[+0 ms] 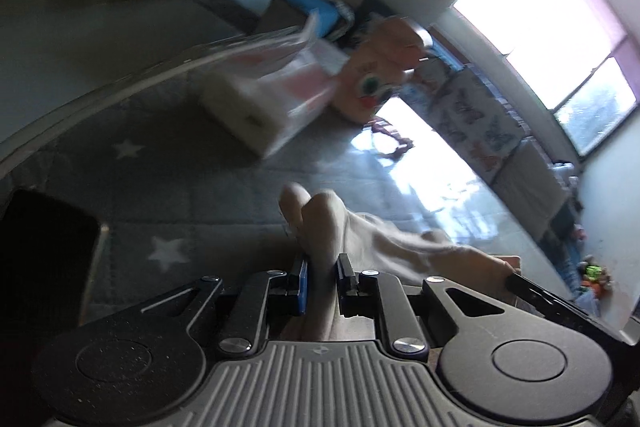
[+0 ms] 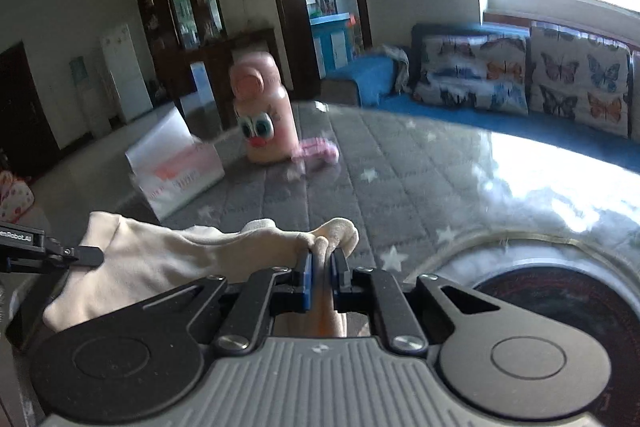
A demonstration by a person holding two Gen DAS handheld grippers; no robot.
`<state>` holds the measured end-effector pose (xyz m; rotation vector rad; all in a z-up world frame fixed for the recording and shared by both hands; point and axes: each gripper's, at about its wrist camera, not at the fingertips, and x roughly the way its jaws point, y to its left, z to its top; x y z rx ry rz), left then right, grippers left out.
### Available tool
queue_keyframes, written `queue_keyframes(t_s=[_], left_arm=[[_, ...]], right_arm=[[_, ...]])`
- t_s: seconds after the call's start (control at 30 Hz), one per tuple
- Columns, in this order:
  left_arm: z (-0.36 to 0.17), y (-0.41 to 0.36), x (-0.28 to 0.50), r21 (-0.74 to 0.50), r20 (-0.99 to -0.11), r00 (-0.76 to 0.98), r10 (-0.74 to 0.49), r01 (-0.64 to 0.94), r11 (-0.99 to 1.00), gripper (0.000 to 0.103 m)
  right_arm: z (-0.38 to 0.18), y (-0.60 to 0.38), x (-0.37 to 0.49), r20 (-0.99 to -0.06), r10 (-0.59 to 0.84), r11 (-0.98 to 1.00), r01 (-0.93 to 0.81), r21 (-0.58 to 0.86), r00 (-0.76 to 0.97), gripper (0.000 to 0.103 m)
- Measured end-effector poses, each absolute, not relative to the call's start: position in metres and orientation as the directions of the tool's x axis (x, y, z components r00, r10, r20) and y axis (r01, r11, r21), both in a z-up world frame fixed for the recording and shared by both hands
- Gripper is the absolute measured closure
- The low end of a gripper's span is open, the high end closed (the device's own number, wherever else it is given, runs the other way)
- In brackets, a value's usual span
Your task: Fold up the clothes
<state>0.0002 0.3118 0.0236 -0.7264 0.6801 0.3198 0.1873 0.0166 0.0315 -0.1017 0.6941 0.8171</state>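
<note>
Over glass table (image 2: pixel 500 163), each gripper (image 1: pixel 322 277) (image 2: pixel 321 273) pinches cream garment (image 2: pixel 168 259).

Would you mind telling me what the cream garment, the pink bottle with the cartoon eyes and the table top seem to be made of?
Cream garment: soft matte knit, probably cotton; it bunches in rounded folds where each hand-held gripper pinches it.
Pink bottle: smooth, probably plastic, with printed eyes; blur leaves this open.
Table top: apparently a clear, glossy sheet, glass or plastic, over a grey quilted star cloth; it mirrors the window.
</note>
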Motion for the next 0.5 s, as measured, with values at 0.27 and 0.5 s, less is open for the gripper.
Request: queue_keyframes(t_s=[0.27, 0.5], left_arm=[[0.040, 0.311, 0.003, -0.470, -0.634, 0.769, 0.080, -0.465, 0.750, 0.076], [0.033, 0.294, 0.036, -0.478, -0.647, 0.762, 0.001, -0.407, 0.779, 0.077]], right_arm=[[0.026, 0.025, 0.182, -0.626, 0.625, 0.673, -0.728, 0.130, 0.466, 0.089], [0.016, 0.052, 0.189, -0.638, 0.660, 0.626, -0.760, 0.176, 0.396, 0.089]])
